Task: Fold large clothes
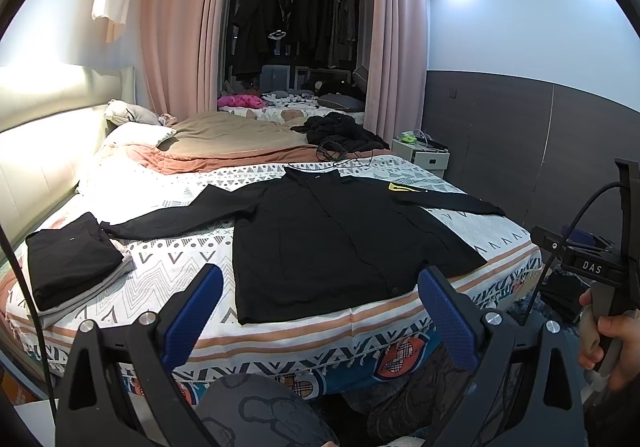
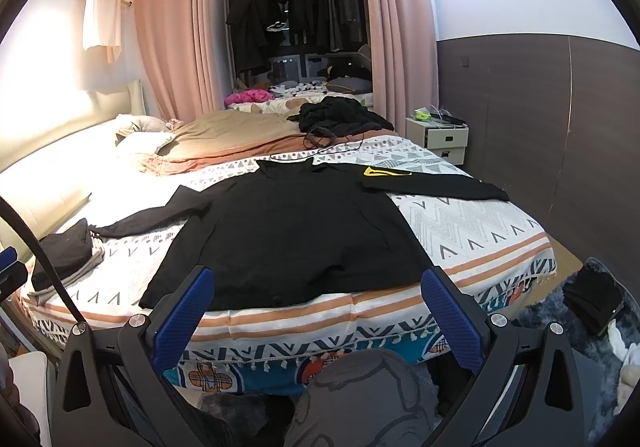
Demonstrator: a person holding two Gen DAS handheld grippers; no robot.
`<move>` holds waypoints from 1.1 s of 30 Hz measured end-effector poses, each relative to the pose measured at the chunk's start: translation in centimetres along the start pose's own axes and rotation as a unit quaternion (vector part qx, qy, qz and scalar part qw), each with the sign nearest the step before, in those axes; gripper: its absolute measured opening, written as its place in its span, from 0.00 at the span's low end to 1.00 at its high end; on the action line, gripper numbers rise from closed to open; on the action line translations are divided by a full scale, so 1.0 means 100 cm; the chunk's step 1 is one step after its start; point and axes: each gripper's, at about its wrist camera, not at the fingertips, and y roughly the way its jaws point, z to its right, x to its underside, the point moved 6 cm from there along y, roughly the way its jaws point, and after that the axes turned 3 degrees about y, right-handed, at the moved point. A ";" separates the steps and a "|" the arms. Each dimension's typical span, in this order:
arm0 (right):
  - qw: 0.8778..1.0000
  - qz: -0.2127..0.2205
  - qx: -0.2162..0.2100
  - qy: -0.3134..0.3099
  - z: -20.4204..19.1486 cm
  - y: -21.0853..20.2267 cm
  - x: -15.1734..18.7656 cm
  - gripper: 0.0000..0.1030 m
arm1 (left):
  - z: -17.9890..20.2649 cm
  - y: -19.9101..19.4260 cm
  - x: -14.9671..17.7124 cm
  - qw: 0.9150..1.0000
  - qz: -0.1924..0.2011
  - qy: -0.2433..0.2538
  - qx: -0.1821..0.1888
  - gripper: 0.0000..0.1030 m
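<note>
The black shirt point(image 1: 340, 243) lies flat, front up, on the near part of the bed point(image 1: 280, 335), spread out so it can be folded: its sleeves run straight out to either side, the right one carrying a yellow patch point(image 1: 402, 188). Its long axis runs away from the person, hem at the near edge of the bed and collar point(image 1: 316, 175) pointing toward the curtains. A stack point(image 1: 72, 267) of folded clothes sits apart at the left (presumably the finished pile). Both grippers are released and hold nothing: the left gripper point(image 1: 320, 311) and right gripper point(image 2: 318, 315) hang short of the hem with jaws wide apart, likely poised to take the hem or a sleeve.
</note>
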 end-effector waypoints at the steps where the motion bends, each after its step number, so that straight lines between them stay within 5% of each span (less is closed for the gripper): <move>1: 1.000 0.000 -0.001 0.002 0.000 0.001 0.000 1.00 | -0.001 0.002 -0.001 1.000 -0.001 0.000 -0.001 0.97; 14: 1.000 -0.012 -0.001 0.005 -0.006 0.045 -0.017 1.00 | -0.027 0.050 -0.017 1.000 -0.017 0.002 -0.022 0.97; 26: 0.999 -0.036 -0.018 -0.002 -0.020 0.134 -0.047 1.00 | -0.073 0.141 -0.034 0.998 -0.043 -0.015 -0.035 0.97; 33: 0.998 -0.051 -0.034 -0.007 -0.027 0.189 -0.069 1.00 | -0.116 0.197 -0.039 0.994 -0.078 -0.070 -0.037 0.97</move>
